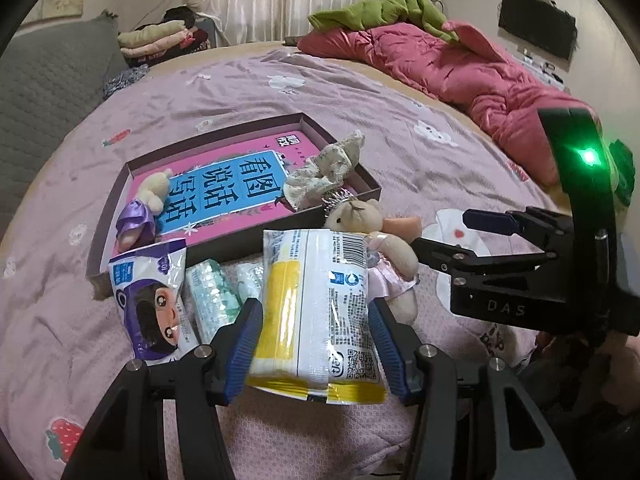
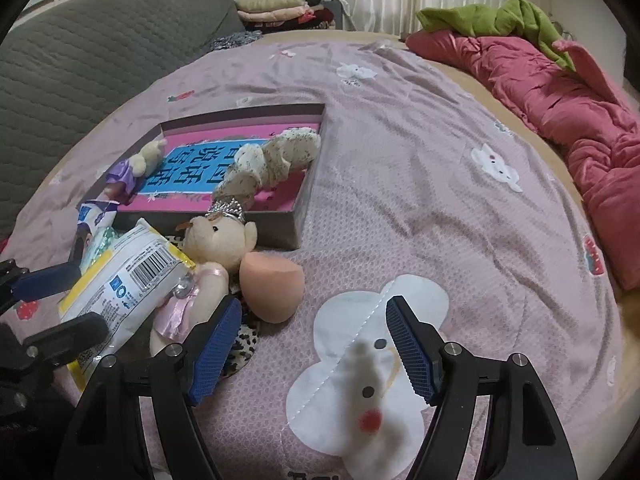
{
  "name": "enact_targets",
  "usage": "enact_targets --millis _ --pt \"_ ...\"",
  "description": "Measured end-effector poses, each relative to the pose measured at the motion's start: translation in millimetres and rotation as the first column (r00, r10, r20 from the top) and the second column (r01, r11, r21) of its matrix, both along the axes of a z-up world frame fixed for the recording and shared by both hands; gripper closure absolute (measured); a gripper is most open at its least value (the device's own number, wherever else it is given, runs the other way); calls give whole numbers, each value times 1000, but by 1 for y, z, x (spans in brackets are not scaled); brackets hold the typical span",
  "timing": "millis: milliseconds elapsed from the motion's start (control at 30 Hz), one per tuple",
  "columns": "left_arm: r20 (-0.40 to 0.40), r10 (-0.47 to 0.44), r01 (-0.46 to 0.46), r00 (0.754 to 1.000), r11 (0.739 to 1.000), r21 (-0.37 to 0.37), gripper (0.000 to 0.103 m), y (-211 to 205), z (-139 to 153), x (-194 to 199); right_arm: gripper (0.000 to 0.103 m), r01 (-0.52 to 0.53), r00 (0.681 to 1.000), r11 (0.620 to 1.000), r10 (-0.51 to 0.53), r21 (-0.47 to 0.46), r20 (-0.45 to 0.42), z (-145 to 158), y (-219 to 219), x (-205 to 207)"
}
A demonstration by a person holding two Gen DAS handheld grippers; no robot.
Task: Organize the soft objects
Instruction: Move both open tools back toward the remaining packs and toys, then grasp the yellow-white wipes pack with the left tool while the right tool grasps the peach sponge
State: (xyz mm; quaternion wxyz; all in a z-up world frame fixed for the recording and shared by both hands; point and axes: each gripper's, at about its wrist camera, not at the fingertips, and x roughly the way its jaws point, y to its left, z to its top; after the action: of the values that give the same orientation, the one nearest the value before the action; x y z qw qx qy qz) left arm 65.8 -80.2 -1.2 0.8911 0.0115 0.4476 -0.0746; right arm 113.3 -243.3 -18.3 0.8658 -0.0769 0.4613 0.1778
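Observation:
My left gripper (image 1: 314,306) is shut on a white and yellow tissue pack (image 1: 316,280), held just in front of a shallow box (image 1: 132,168) with a pink and blue book cover in it. A small bear in a purple dress (image 1: 148,200) and a floral scrunchie (image 1: 324,172) lie in the box. Against the box's near wall lies a crowned bear in a pink dress (image 2: 212,248), with a peach sponge (image 2: 272,286) beside it. My right gripper (image 2: 312,344) stands open over the bedsheet, right of the sponge, with nothing between its fingers.
A purple pack with a cartoon face (image 1: 152,300) and small green tissue packs (image 1: 212,292) lie left of the held pack. A leopard-print piece (image 2: 244,340) shows under the bear. A red quilt (image 2: 560,92) lies on the right, a grey padded headboard (image 2: 80,48) on the left.

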Motion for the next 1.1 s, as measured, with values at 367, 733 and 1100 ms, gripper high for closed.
enact_targets --millis 367,733,1100 --pt "-32 13 -13 999 1000 -6 43 0 -9 10 27 13 998 999 -10 52 -54 -14 2 19" --pt "-58 35 -36 998 999 -15 41 0 -13 18 50 -11 992 984 32 175 -119 -24 8 34" --pt "-84 53 -49 995 998 42 41 -8 -18 26 66 -26 991 982 51 190 -127 -26 14 39"
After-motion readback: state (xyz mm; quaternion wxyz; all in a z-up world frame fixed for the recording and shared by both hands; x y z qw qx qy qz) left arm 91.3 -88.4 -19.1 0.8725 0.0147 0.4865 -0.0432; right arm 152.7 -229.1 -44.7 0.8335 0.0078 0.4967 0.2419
